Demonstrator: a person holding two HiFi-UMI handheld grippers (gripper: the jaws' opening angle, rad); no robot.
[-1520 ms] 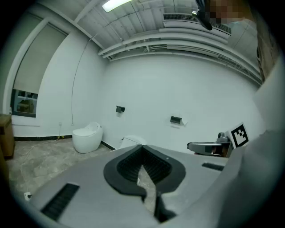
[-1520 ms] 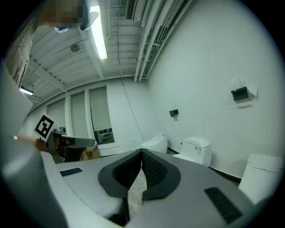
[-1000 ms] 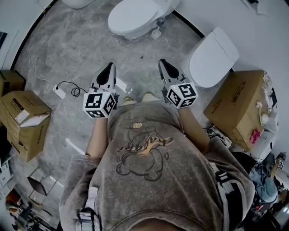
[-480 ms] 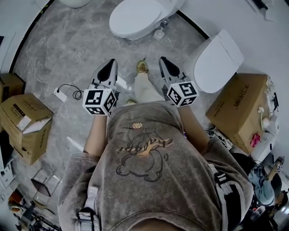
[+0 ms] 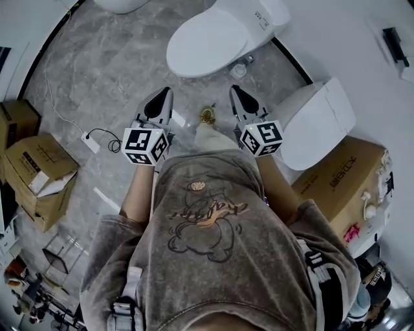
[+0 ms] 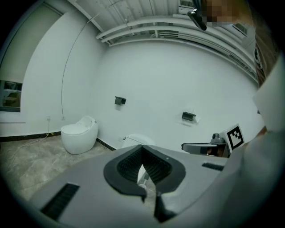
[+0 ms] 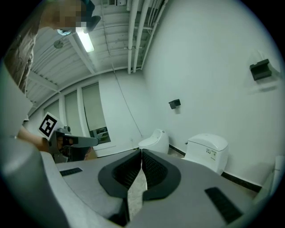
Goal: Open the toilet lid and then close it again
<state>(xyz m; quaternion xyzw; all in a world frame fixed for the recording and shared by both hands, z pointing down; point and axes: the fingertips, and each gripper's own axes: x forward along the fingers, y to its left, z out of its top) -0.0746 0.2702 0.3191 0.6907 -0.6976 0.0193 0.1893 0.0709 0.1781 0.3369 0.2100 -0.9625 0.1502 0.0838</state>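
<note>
A person in a mottled grey sweatshirt [image 5: 200, 220] stands with both bare forearms [image 5: 139, 191] held out in front, elbows bent, one at each side of the chest. Each hand carries a grey two-jaw tool with a marker cube at its rear. The left gripper [image 5: 162, 96] points ahead and slightly down. Its black ribbed jaws are pressed together with nothing between them. The right gripper [image 5: 235, 92] is posed the same way, level with it, jaws likewise pressed together and empty. Between the two, lower down, what looks like a gold-toned shoe [image 5: 207, 116] is planted on the grey marbled floor [image 5: 110, 64]. A little beyond the tips sits the white toilet [image 5: 259, 19], its back against the white wall. Its smooth oval lid [image 5: 207, 42] lies flat over the bowl, and neither gripper touches it. To the person's right a second white toilet [image 5: 317, 123] stands just beside a brown cardboard box [image 5: 343, 184].
</note>
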